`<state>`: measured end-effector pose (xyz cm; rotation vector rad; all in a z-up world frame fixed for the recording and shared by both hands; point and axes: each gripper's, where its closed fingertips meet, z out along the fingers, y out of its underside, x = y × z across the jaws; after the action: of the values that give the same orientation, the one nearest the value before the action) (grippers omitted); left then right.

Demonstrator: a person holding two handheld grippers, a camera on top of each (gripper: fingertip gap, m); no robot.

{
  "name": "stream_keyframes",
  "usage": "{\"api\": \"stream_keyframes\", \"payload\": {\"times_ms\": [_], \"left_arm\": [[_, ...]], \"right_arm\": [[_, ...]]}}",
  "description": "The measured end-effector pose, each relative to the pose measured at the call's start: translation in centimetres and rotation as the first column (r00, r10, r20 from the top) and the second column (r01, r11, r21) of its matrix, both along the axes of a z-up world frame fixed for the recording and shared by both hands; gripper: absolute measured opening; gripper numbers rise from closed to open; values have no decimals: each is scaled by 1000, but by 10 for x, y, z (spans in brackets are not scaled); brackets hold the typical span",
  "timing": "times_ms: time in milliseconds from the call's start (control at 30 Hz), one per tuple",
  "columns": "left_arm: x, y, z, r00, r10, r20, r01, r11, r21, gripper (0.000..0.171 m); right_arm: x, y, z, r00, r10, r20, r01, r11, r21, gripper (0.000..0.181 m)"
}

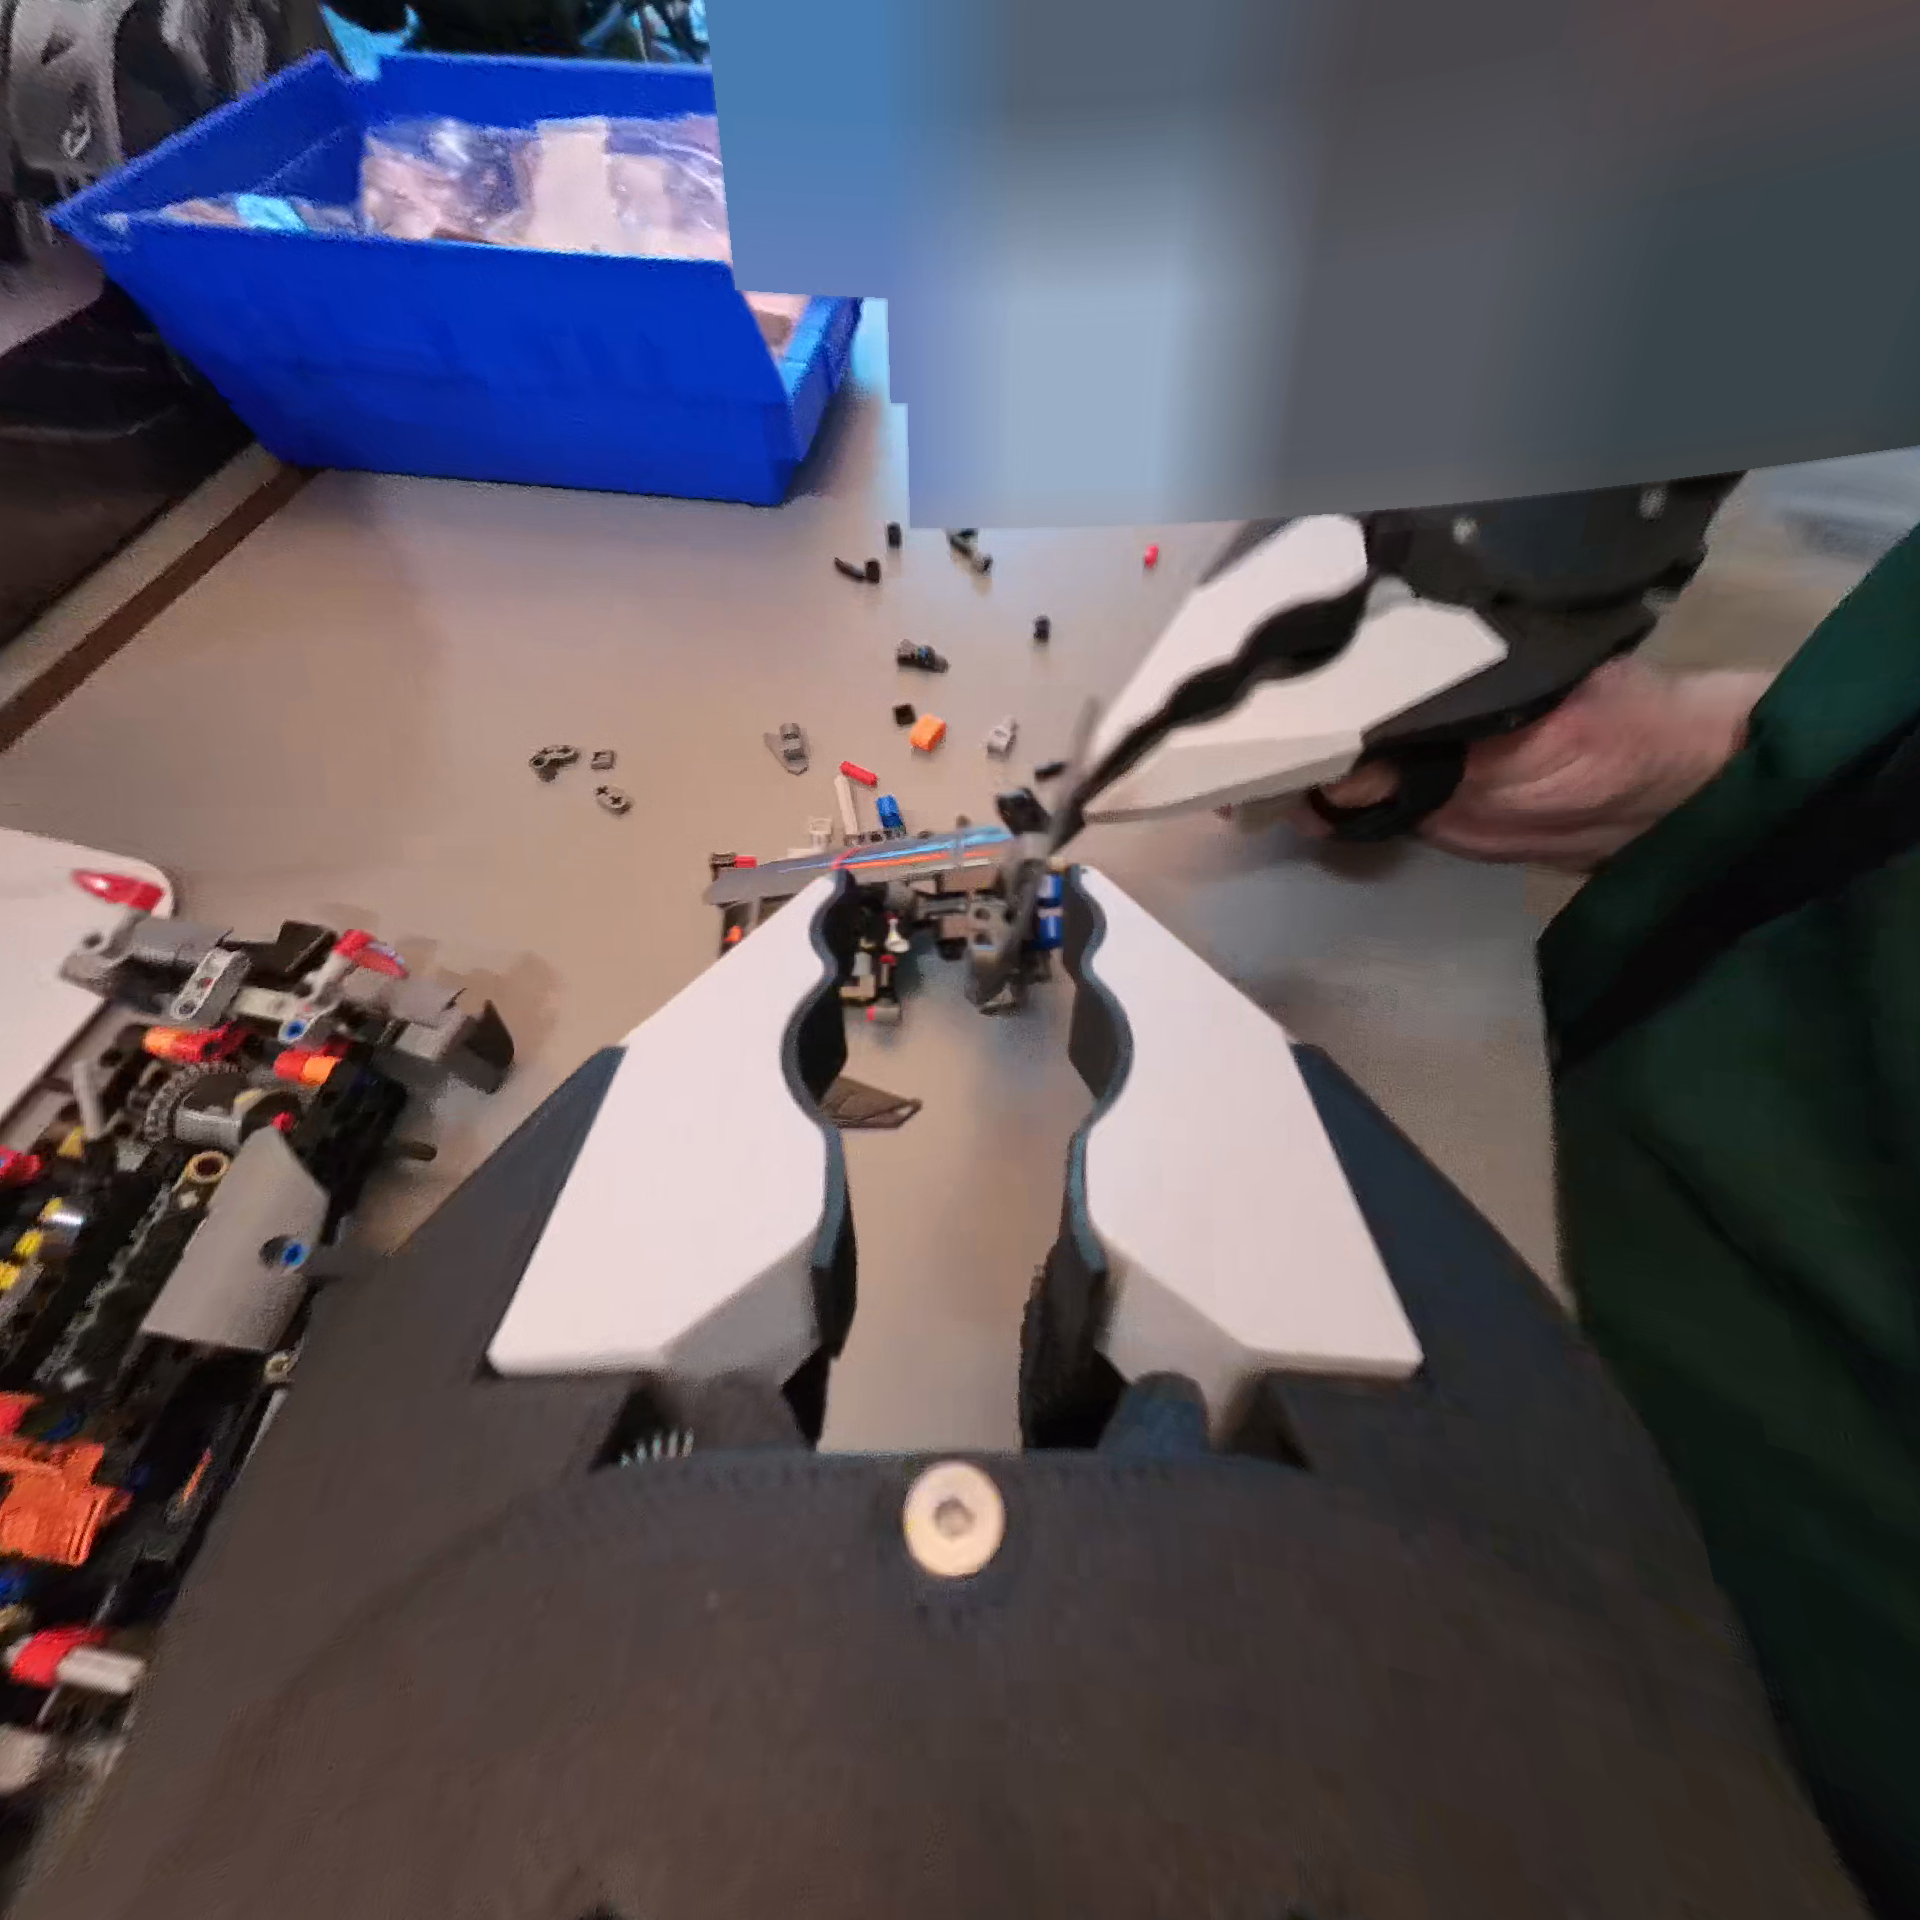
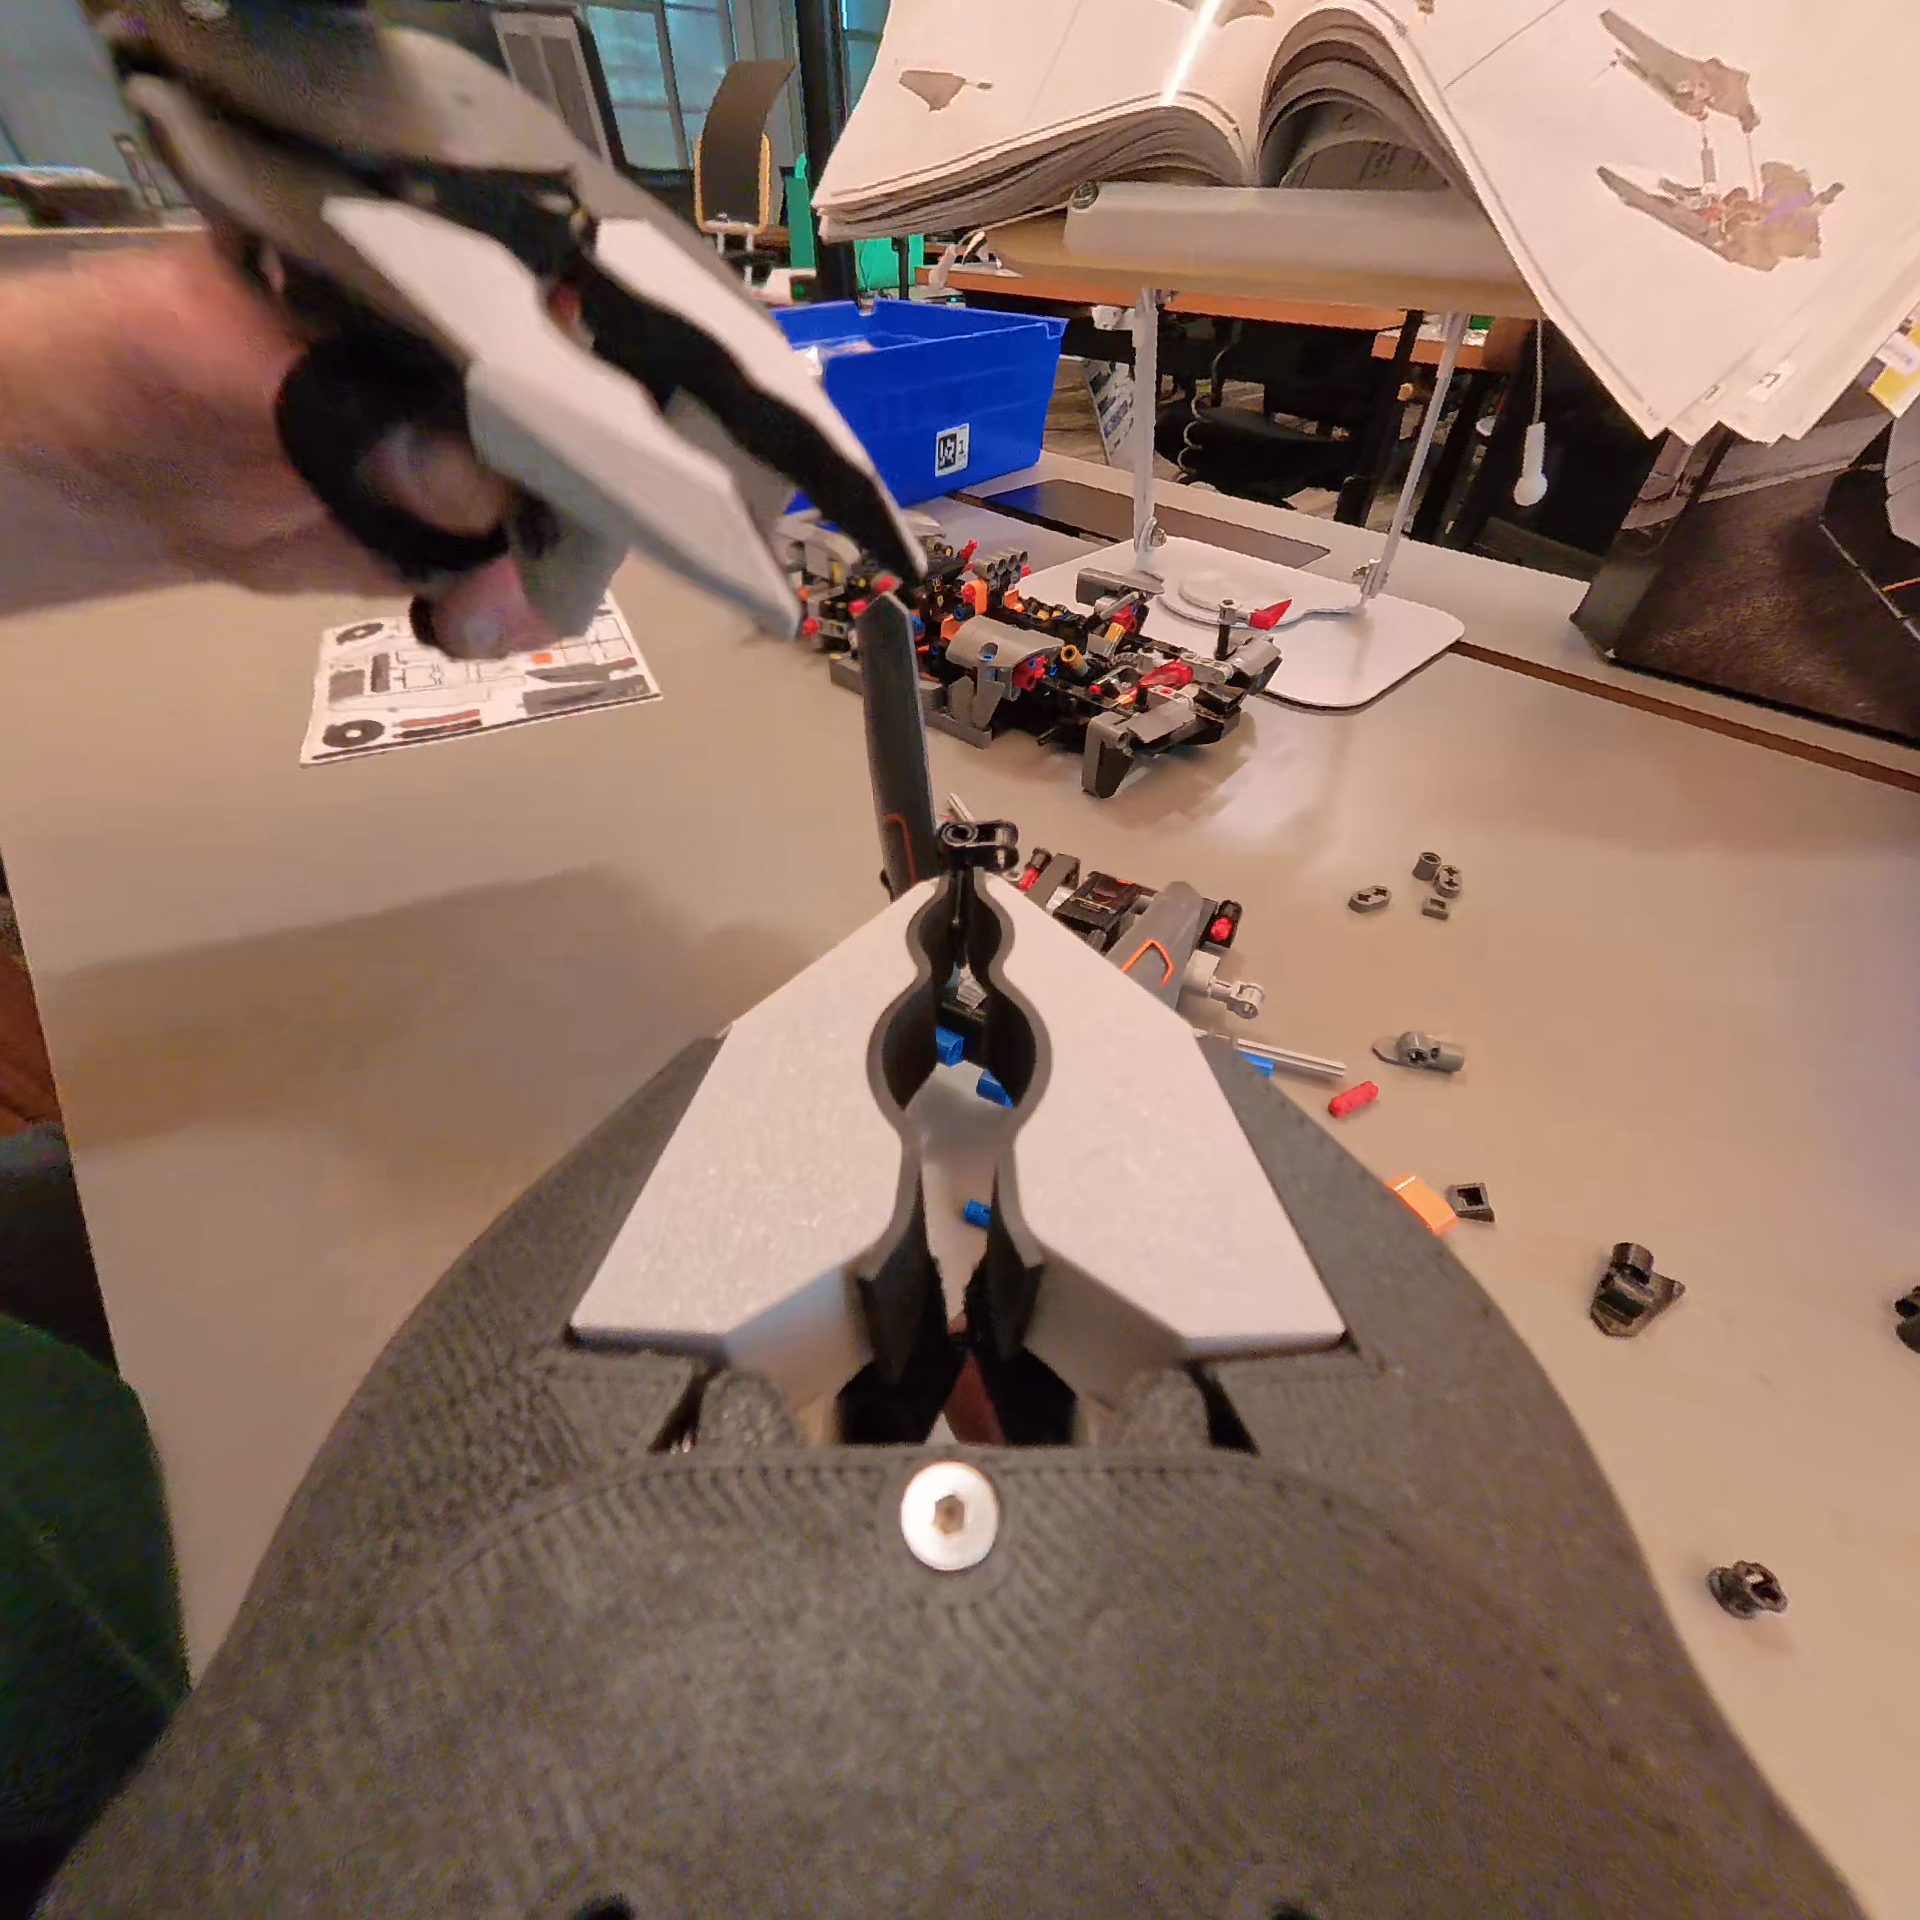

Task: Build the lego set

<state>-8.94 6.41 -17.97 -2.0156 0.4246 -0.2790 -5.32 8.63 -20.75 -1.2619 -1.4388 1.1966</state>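
right wrist view: right gripper point(image 2: 961, 883) pinches a black connector point(image 2: 977, 840) upright, just near of the sub-assembly point(image 2: 1132, 925); left gripper point(image 1: 956, 904) spread.

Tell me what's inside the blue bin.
The blue bin holds clear plastic bags. Their contents are too blurred to identify, and the bin's right end is covered by a privacy patch.

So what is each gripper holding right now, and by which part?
The right gripper is shut on a thin black connector piece, pinched by its stem, head poking past the tips. The left gripper is open, straddling the small sub-assembly; no grip.
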Motion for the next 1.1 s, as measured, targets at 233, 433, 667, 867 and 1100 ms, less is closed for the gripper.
{"api": "stream_keyframes", "payload": {"times_ms": [233, 433, 667, 867, 1100], "left_arm": [[2, 24, -3, 957, -170, 236, 225, 947, -228, 31], [29, 33, -25, 909, -301, 290, 393, 850, -352, 22], [36, 30, -33, 884, -345, 315, 455, 790, -411, 12], [38, 28, -33, 874, -366, 319, 478, 763, -436, 8], [37, 28, -33, 869, -372, 326, 486, 764, -424, 6]], "right_arm": [[-1, -1, -1, 1000, -5, 2, 5, 1000, 18, 0], [-1, -2, -1, 1000, -4, 4, 4, 1000, 26, 0], [0, -3, -1, 1000, 3, 2, -3, 1000, 26, 0], [0, -4, -1, 1000, 4, 3, -4, 999, 34, 0], [0, -4, -2, 1000, 4, 4, -5, 999, 37, 0]]}}
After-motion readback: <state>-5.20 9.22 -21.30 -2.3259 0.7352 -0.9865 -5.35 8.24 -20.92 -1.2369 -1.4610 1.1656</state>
